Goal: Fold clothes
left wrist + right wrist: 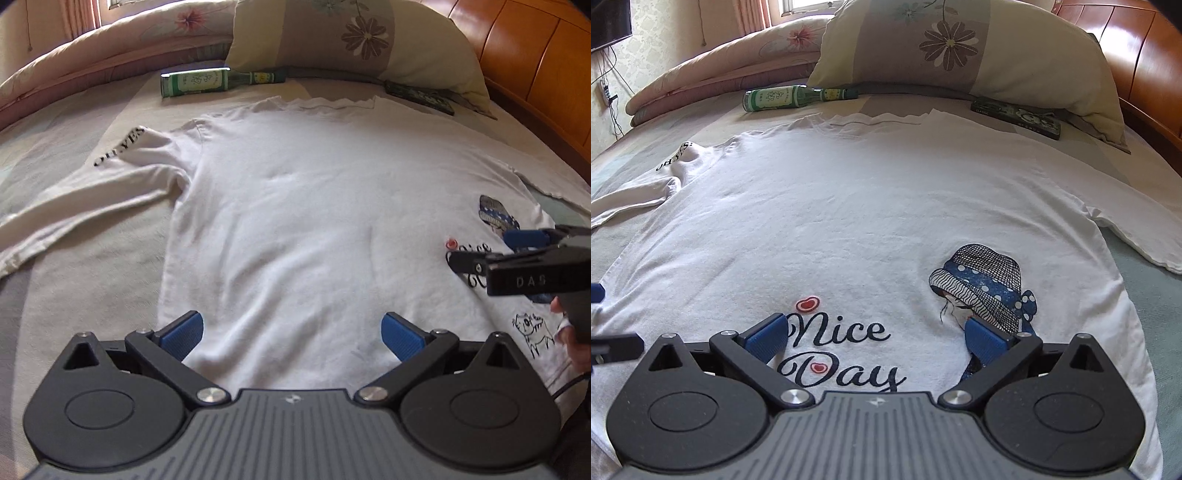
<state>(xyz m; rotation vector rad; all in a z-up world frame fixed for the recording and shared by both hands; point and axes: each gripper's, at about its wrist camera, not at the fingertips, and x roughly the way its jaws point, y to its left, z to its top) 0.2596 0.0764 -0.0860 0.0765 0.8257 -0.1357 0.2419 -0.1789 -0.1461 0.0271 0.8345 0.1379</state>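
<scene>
Tee (pixel 849 206) spread flat on bed (pixel 74 258), print up. Thin, floppy, light cotton, so I'd pinch hem or sleeve edge. Left gripper (pixel 291 332) and right gripper (pixel 875 338) both gaping, holding nothing.

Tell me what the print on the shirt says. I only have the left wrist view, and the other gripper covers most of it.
Observer: In the right wrist view the print on the white T-shirt shows in full. It reads Nice Day in black script with small red hearts.
Operator: Is the right gripper open? I only see it side-on.
Observer: Yes. The right gripper is open, with its blue pads wide apart over the print and gripping nothing.
Operator: What is the blue patch next to the words?
Observer: It is a drawn figure in a netted hat with a blue dotted band, just right of the words.
</scene>
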